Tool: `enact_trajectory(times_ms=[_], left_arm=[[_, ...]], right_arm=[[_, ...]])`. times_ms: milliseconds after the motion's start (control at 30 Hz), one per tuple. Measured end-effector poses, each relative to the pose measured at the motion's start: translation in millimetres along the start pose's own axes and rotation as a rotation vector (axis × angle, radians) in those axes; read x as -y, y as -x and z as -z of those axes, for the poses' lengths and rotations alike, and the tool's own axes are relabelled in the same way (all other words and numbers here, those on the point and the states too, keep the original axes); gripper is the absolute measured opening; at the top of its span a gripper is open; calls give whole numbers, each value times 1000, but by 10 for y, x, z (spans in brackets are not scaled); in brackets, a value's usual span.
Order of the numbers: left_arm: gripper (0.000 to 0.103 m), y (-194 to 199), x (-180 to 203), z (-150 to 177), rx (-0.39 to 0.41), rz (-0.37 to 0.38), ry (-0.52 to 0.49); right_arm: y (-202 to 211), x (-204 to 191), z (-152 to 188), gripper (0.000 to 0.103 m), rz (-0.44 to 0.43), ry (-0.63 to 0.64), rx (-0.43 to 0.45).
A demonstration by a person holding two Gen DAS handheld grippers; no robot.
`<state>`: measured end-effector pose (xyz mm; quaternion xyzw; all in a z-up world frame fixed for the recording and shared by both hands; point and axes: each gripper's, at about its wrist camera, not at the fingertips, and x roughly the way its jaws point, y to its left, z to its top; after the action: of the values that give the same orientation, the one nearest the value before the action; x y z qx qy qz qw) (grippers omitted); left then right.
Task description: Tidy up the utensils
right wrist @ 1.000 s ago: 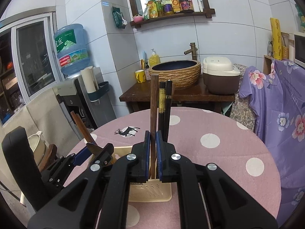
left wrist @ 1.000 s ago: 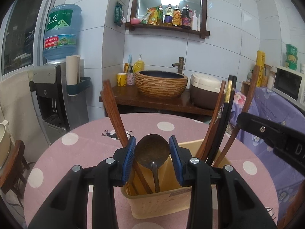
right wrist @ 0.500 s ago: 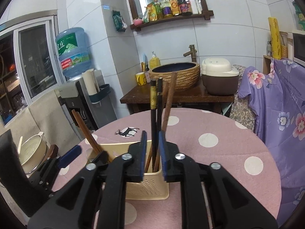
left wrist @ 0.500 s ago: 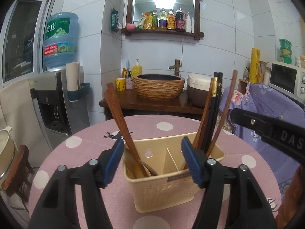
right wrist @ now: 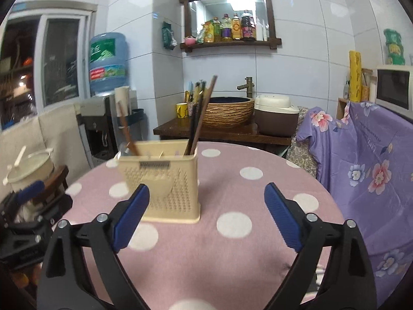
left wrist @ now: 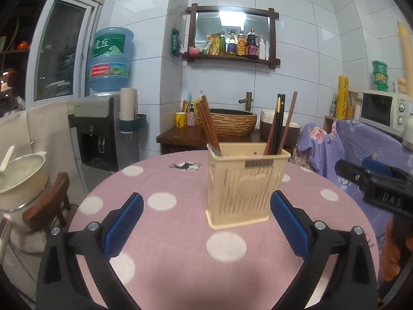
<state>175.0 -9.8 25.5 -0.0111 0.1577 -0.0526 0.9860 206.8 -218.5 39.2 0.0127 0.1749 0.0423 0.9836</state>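
Note:
A cream plastic utensil basket (left wrist: 245, 186) (right wrist: 165, 183) stands upright on the pink dotted round table (left wrist: 180, 245) (right wrist: 245, 258). Brown chopsticks (left wrist: 209, 124) lean out of its left compartment; dark and brown chopsticks (left wrist: 278, 124) (right wrist: 200, 113) stand in its right one. A spoon dropped into the basket is hidden inside. My left gripper (left wrist: 206, 204) is drawn back in front of the basket, jaws opening wide, nothing between the pads. My right gripper (right wrist: 206, 196) is also back from the basket, jaws opening, empty. Each gripper shows at the edge of the other's view.
A water dispenser (left wrist: 103, 129) and a chair with a lidded pot (left wrist: 20, 175) stand left of the table. Behind it a wooden counter holds a woven basin (left wrist: 229, 124) and a rice cooker (right wrist: 276, 116). Purple floral cloth (right wrist: 366, 170) covers furniture at the right.
Both grippers let go and opened wide, pulling back from the basket. The spoon dropped into the left compartment; the brown chopstick released by the right gripper now stands with the dark ones.

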Motion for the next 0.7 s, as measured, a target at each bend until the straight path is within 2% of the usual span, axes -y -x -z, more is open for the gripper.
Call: enact_trajectory(times_ms=[133, 233, 333, 500, 700], left_arm=[[98, 447, 49, 378, 22, -11, 7], [98, 749, 46, 591, 32, -45, 15], [98, 1006, -16, 759, 28, -48, 52], [98, 1402, -24, 924, 62, -100, 53], [98, 1620, 51, 1037, 52, -73, 58]], right_arm=[[434, -174, 569, 97, 7, 18, 35], [669, -184, 941, 97, -23, -26, 0], [907, -186, 1233, 97, -25, -49, -29], [1339, -172, 1479, 97, 54, -27, -1], [1725, -236, 1466, 97, 65, -19, 78]])
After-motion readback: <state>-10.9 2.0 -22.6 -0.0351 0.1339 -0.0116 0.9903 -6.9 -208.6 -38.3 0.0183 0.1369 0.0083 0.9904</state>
